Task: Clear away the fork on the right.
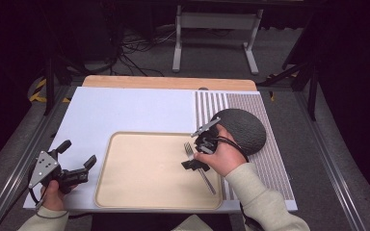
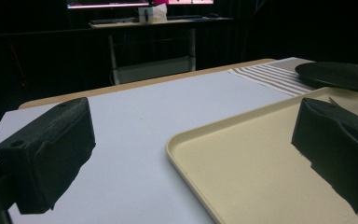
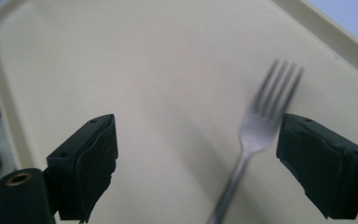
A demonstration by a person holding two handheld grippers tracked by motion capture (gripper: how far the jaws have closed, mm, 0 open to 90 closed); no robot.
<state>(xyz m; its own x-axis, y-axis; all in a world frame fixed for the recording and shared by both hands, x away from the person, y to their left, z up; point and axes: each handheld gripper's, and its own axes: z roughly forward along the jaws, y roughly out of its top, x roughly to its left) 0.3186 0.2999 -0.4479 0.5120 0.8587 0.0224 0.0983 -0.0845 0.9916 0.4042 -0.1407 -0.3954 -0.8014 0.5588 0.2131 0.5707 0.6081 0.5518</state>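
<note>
A metal fork (image 1: 207, 180) lies on the beige tray (image 1: 144, 168), near its right side, tines pointing away from me. My right gripper (image 1: 197, 154) hovers over the fork's upper part with its jaws wide apart. In the right gripper view the fork (image 3: 261, 126) lies flat on the tray (image 3: 121, 70) between the jaws of the gripper (image 3: 205, 158), close to the right-hand one, and no pad presses on it. My left gripper (image 1: 78, 153) rests open and holding nothing on the white mat left of the tray. Its own view (image 2: 191, 154) looks across the tray's corner (image 2: 242, 177).
A dark round plate (image 1: 243, 130) sits on a striped placemat (image 1: 270, 159) just right of the tray, behind my right hand, and shows at the far right as a plate (image 2: 340, 74). The white mat (image 1: 135, 110) covers the table's left and middle. A desk frame (image 1: 217, 38) stands beyond.
</note>
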